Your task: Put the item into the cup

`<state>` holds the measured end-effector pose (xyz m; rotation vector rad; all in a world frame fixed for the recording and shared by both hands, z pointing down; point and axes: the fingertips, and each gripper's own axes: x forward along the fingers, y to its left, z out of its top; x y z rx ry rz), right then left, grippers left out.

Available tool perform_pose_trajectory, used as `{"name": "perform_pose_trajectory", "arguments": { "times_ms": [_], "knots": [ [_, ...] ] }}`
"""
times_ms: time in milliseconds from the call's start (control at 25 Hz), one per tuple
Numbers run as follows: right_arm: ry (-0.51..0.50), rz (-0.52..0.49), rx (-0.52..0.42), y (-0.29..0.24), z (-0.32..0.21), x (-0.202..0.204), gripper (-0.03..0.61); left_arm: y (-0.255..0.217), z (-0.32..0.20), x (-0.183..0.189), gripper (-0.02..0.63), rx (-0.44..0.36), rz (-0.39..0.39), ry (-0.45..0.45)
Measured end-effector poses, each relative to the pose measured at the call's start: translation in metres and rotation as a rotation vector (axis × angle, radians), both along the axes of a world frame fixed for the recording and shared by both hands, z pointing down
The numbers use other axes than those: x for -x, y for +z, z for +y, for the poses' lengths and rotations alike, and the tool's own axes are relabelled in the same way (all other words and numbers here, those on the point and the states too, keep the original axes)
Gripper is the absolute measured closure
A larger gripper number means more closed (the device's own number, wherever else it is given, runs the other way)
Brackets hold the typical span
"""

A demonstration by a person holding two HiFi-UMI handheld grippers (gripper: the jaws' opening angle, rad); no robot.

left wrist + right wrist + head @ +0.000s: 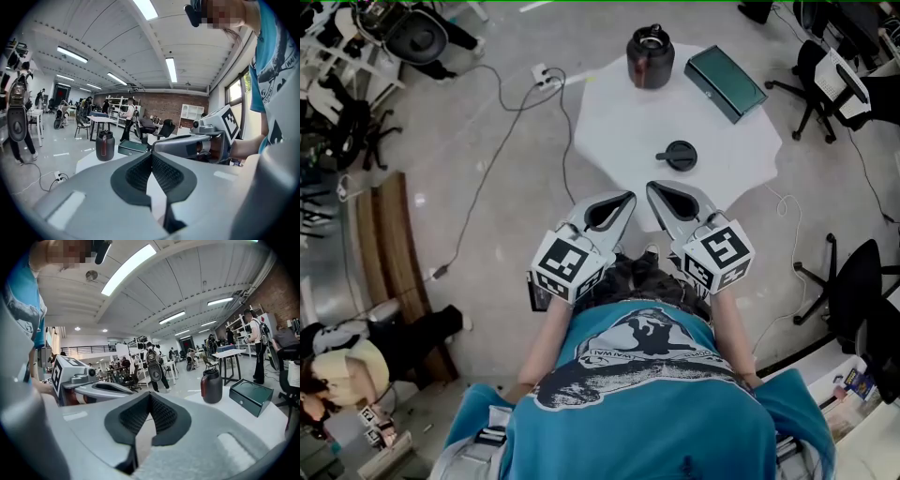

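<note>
- Glossy grey floor (487, 159) surrounds a white octagonal table (619, 131).
- A dark brown cylindrical cup (650, 56) stands at the table's far edge, with a dark green flat box (725, 82) near it.
- A black round lid-like item (677, 155) lies mid-table, well apart from the cup.
- The left gripper (625, 198) and right gripper (653, 187) hover side by side at the near edge, each with its jaws pressed together on nothing.

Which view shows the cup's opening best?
The head view: it looks down on the cup, so its open top shows. The left gripper view and the right gripper view show the cup only from the side, small and far off, its mouth unseen.
</note>
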<state>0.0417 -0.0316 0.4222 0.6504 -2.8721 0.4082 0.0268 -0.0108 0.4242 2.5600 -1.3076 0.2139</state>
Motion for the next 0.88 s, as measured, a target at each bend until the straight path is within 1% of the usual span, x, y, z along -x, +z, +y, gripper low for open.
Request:
{"name": "perform_pose_trajectory", "arguments": {
  "times_ms": [440,880],
  "knots": [
    [0.025,0.041,0.005,0.0054,0.0025,-0.005,0.578,0.0025,0.0035,-0.0074,0.601,0.002,0.016,0.039],
    [0.011,0.064,0.003,0.0071,0.0052,0.0021,0.578,0.0027,0.0048,0.0013,0.601,0.002,0.016,0.03]
  ]
}}
